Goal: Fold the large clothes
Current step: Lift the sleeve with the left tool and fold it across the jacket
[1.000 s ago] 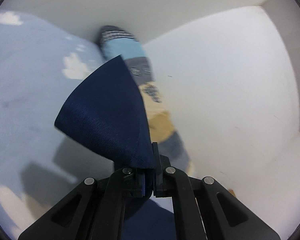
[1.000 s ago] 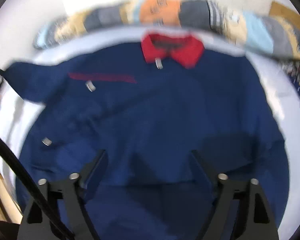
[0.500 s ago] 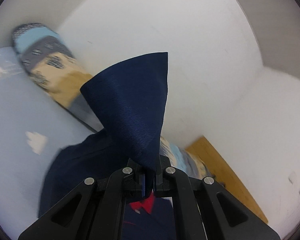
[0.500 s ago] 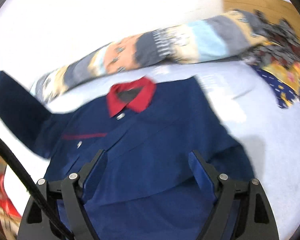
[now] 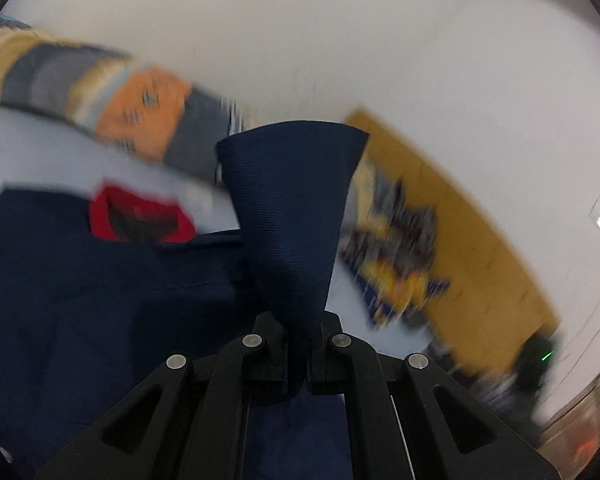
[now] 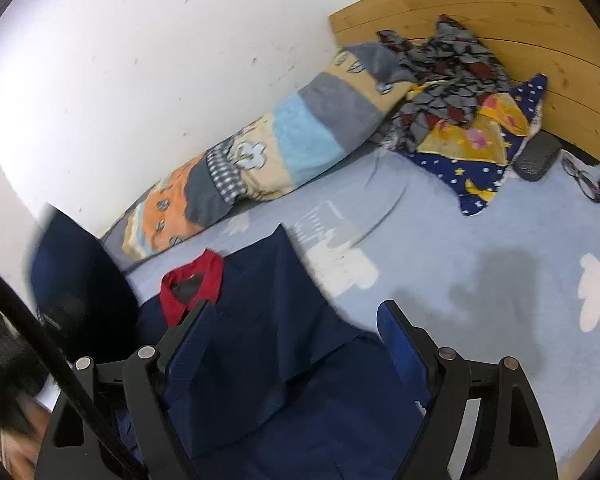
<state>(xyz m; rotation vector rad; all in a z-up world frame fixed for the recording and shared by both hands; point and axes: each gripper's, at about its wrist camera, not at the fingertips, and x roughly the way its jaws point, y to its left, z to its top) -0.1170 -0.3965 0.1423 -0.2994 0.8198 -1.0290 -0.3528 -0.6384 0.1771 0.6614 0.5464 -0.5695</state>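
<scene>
Spread flat on a pale blue bed sheet with white cloud prints [image 6: 440, 240]: a large navy blue woven jacket with a red collar [image 6: 268, 312], collar toward the wall. Pinched tight between the closed fingers of the black left gripper [image 5: 298, 340]: a fold of that same navy cloth, fanning upward above the jacket's body. Seen at the left edge of the right wrist view, that lifted part hanging raised over the bed. Hovering over the jacket's lower part, the black right gripper with blue pads [image 6: 296, 332], fingers spread wide, nothing clamped between them. Along the white wall [image 6: 140, 60], a long patchwork bolster in orange, grey, cream and light blue [image 6: 260, 160]. Near the wooden headboard [image 6: 500, 20], a crumpled heap of patterned cloth in grey, yellow and starred dark blue [image 6: 460, 120]; just beside it, a dark glasses case [image 6: 536, 156] and a pair of spectacles [image 6: 584, 180]. Left wrist view heavily blurred.
</scene>
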